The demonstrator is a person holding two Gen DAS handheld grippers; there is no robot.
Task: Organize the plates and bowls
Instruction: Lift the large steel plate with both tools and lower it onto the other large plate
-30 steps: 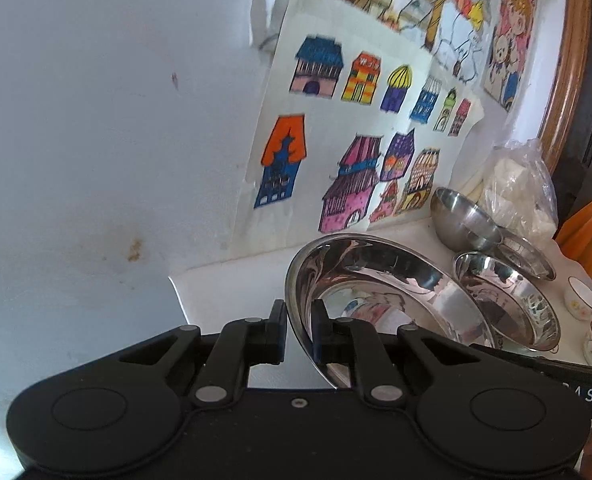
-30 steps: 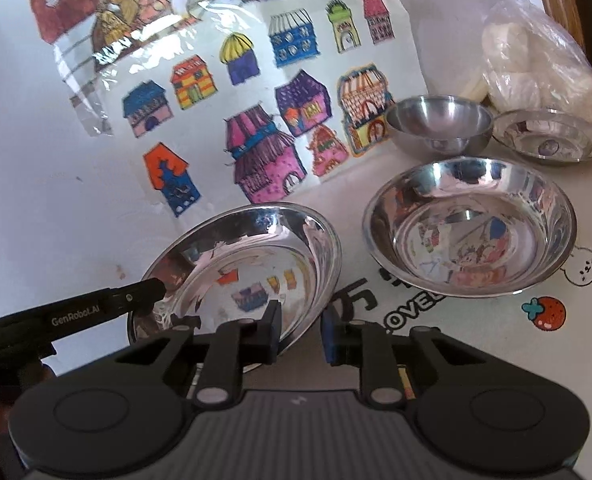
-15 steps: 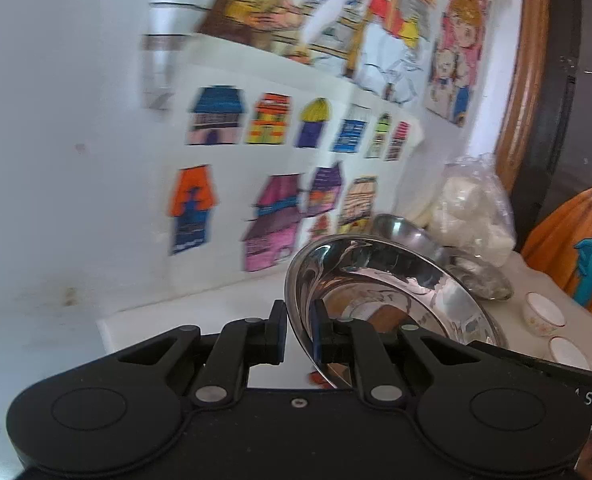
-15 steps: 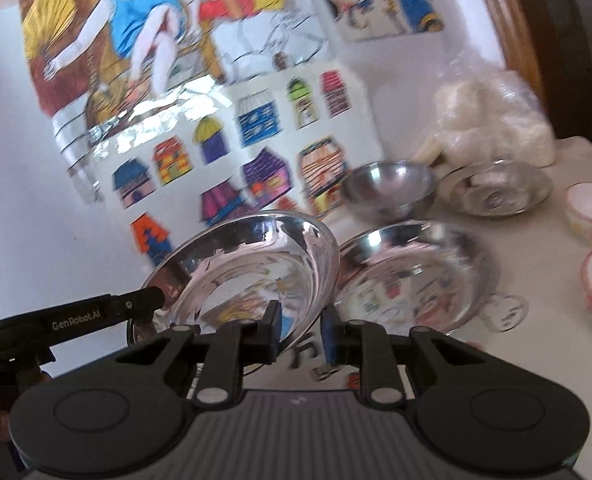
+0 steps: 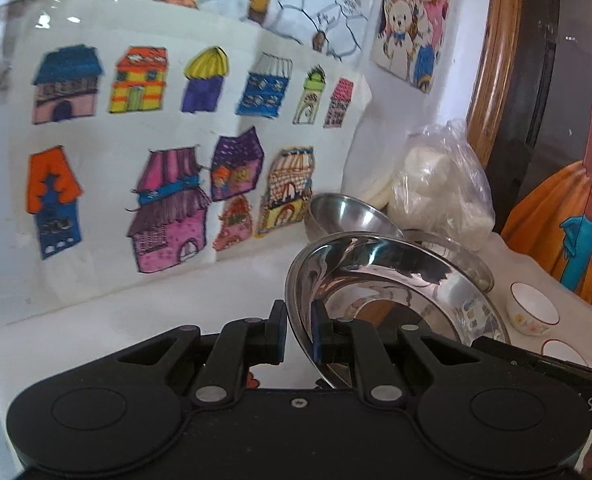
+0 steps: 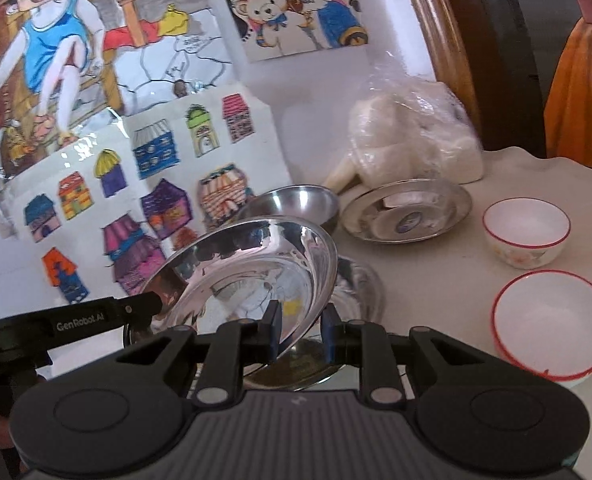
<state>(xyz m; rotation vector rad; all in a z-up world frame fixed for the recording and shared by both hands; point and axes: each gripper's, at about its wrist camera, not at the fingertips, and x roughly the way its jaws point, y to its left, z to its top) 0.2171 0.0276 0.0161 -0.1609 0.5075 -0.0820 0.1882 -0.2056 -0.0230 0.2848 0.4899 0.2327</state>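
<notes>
Steel plate (image 6: 256,272): wide, shallow, mirror-bright; held clear of the counter (image 6: 436,280), tilted, directly over a second steel plate (image 6: 360,288) that lies on the surface; left gripper (image 5: 298,330) has its jaws clamped on the near-left rim; right gripper (image 6: 299,332) has its jaws closed on the opposite rim, the edge passing between them.
Steel bowl (image 6: 296,202): small, deep; just behind the held plate, against the wall.
Flat steel dish (image 6: 408,210): beside that bowl, to its right; a sticker at its centre.
2 white cups with red rims: 1 farther back (image 6: 526,232), 1 nearer (image 6: 552,324); both on the counter, right of the plates, well apart from them.
Plastic bag (image 6: 412,140): clear, holding white lumps; behind the flat dish.
Coloured drawings of houses (image 5: 168,152): sheet leaning on the wall behind the counter.
</notes>
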